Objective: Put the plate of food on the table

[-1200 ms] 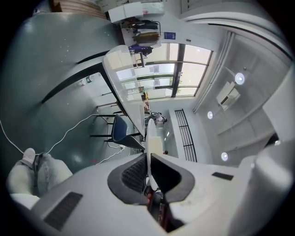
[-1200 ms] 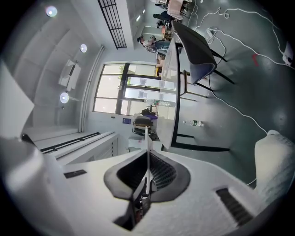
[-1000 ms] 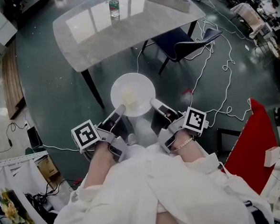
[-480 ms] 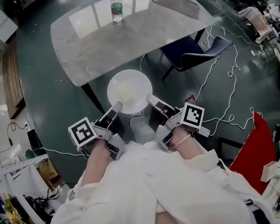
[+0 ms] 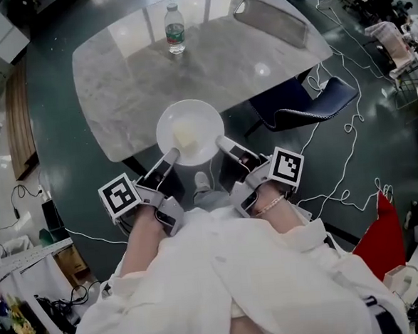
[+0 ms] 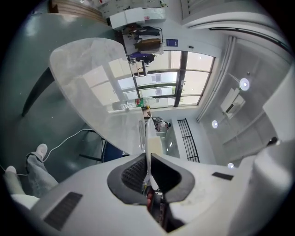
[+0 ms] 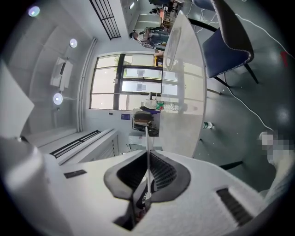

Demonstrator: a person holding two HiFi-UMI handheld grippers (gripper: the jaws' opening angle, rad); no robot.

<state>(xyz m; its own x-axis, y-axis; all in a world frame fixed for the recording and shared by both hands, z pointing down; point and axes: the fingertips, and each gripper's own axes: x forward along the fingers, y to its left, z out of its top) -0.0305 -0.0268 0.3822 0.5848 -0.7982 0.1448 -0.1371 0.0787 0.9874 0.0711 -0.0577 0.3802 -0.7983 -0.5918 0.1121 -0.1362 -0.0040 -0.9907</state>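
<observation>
While the plate (image 5: 200, 115) hangs at the desk's (image 5: 116, 69) near edge, the left hand-held gripper (image 5: 172, 155) and right hand-held gripper (image 5: 221, 141) each pinch its thin rim. Probably stiff, slick, breakable; food (image 5: 185, 136) sits loose, so keep it level.

White plate (image 5: 169, 124), pale yellow food (image 5: 185, 136); grey marbled table (image 5: 117, 83); navy chair (image 5: 291, 111); green-labelled bottle (image 5: 175, 29).

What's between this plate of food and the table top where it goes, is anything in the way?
Nothing visible blocks it. The round white plate is at the near edge of the grey marble table, whose near part is bare. The clear plastic water bottle and grey rectangular tray sit toward the far side.
</observation>
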